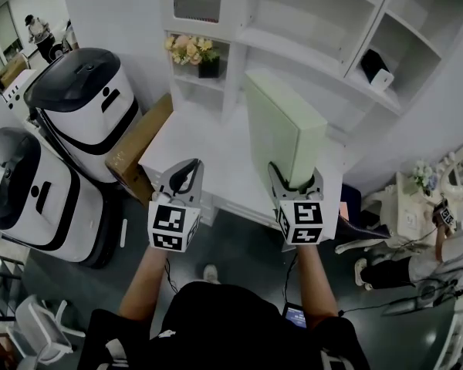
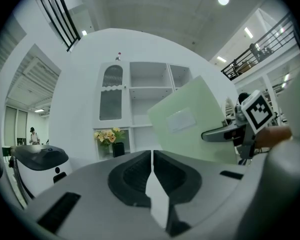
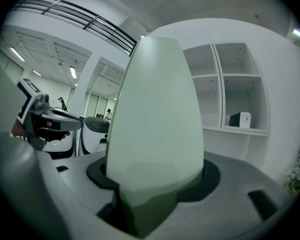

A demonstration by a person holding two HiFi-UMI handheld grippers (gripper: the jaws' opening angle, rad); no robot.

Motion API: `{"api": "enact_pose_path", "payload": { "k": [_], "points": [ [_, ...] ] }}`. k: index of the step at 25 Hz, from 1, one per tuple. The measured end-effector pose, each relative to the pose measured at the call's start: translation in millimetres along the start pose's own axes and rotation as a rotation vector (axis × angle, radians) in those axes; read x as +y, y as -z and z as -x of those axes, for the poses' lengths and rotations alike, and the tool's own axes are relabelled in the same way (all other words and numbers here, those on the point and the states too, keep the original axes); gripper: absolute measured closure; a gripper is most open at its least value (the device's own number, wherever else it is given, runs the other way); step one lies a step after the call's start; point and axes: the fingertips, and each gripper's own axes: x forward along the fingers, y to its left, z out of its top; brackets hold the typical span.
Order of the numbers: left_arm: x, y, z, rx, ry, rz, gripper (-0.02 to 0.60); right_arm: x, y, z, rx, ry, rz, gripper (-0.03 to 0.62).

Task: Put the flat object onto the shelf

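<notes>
Setting: a large indoor lab or test hall with a mock home corner set up inside it. Evidence: a white shelf unit (image 1: 324, 45) with a built-in desk (image 1: 208, 153) and a vase of flowers (image 1: 191, 52). Two bulky white-and-black machines (image 1: 81, 99) are parked beside it. A cardboard box (image 1: 139, 149) stands on the dark floor (image 1: 247, 245), where a loose cable (image 1: 374, 307) lies. An upper gallery railing (image 2: 262, 49) and strip lights (image 2: 248, 32) are overhead. A person (image 1: 38, 33) stands far off.
</notes>
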Motion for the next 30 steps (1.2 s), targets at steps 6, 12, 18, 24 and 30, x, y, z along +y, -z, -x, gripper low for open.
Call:
{"api": "enact_pose_path", "payload": {
  "k": [6,12,18,24,30],
  "points": [
    [13.9,2.4,-27.2,-0.001,0.024,0.003,0.566,-4.2,-0.2,-27.5,0.009,0.014,-0.001,0.312],
    [25.9,11.2,-49.6,0.011,0.044,0.011,0.566,-6.6,2.4,-51.3,0.015,0.027,-0.002,0.310],
    [32.0,30.0,-60.8,0.025,0.044,-0.072,0.566,-7.3,10.3,-67.2,0.030,0.036,-0.003,0.310],
    [40.0,32.0,-66.5,0.011,0.041,-0.045,0.566,-9.9,15.4,-73.8,0.048,0.045,-0.005,0.309],
    [38.9,33.3,-73.0,0.003,0.047,-0.034,0.566,-16.5,23.8,-73.9,0.076,0.059,-0.010,0.309]
  ]
}}
